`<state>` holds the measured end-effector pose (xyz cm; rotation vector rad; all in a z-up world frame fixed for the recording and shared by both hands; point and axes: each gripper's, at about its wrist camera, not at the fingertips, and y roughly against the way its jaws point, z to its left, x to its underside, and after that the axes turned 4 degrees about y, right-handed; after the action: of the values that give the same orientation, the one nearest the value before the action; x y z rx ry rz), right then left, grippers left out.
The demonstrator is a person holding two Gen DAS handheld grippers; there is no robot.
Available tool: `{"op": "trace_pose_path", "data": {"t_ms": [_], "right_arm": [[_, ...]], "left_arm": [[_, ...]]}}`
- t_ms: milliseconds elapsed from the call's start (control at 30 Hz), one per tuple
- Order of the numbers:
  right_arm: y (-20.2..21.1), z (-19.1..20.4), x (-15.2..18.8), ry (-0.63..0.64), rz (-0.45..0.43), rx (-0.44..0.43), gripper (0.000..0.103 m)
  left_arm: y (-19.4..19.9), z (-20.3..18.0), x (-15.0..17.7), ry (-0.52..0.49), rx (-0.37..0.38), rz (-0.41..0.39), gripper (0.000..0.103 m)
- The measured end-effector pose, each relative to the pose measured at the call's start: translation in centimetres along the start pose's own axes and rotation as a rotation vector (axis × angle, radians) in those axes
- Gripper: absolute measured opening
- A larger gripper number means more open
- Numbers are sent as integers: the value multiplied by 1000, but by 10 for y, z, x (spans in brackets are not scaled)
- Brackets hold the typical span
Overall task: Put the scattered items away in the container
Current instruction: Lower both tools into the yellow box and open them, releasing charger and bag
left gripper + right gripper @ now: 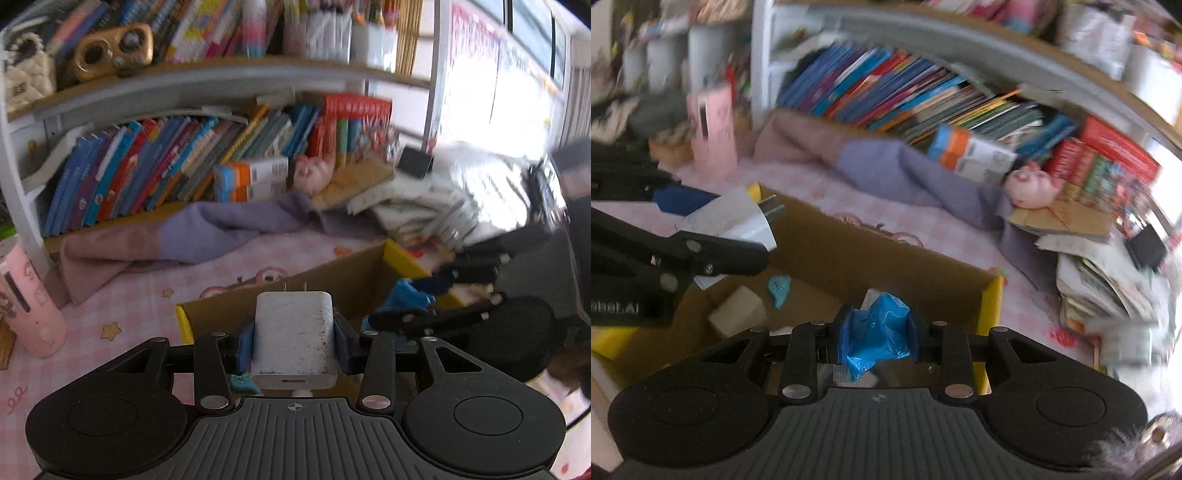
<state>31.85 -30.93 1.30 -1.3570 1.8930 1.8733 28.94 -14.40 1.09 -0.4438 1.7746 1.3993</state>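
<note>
My left gripper point(293, 338) is shut on a white plug charger point(293, 343), prongs pointing away, held over the near edge of the cardboard box point(332, 273). In the right wrist view the same charger point(738, 221) hangs over the box's left end. My right gripper point(877, 338) is shut on a crumpled blue plastic bag point(875, 336) above the box point(886, 258). On the box floor lie a beige block point(737, 312) and a small teal piece point(779, 290). The right gripper with the blue bag point(402, 299) shows over the box in the left wrist view.
The box sits on a pink checked mat point(122, 295). A pink bottle point(29, 306) stands at the left. A mauve and lilac cloth point(192, 236) lies behind the box. Book shelves point(155, 162), a pink plush toy point(1030, 186) and a paper pile point(1100, 273) crowd the back and right.
</note>
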Motion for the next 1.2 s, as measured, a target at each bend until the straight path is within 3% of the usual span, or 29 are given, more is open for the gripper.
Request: {"op": "trace_pose_path", "data": {"t_ms": [367, 700, 867, 967, 1033, 1200], "right_arm": [[-58, 10, -9, 202, 136, -77, 28], [-70, 11, -5, 217, 168, -101, 28], [-70, 9, -3, 209, 159, -92, 29], [-68, 8, 0, 208, 150, -80, 36], [-66, 6, 2, 203, 143, -75, 38], [-55, -1, 3, 157, 112, -70, 46]], "left_arm": [[-46, 4, 7, -67, -59, 139, 42], [-48, 2, 9, -57, -75, 161, 42], [-43, -1, 8, -67, -74, 136, 44], [-40, -4, 7, -70, -91, 115, 52], [-37, -4, 6, -70, -109, 99, 65], [-23, -5, 5, -46, -114, 58, 74]]}}
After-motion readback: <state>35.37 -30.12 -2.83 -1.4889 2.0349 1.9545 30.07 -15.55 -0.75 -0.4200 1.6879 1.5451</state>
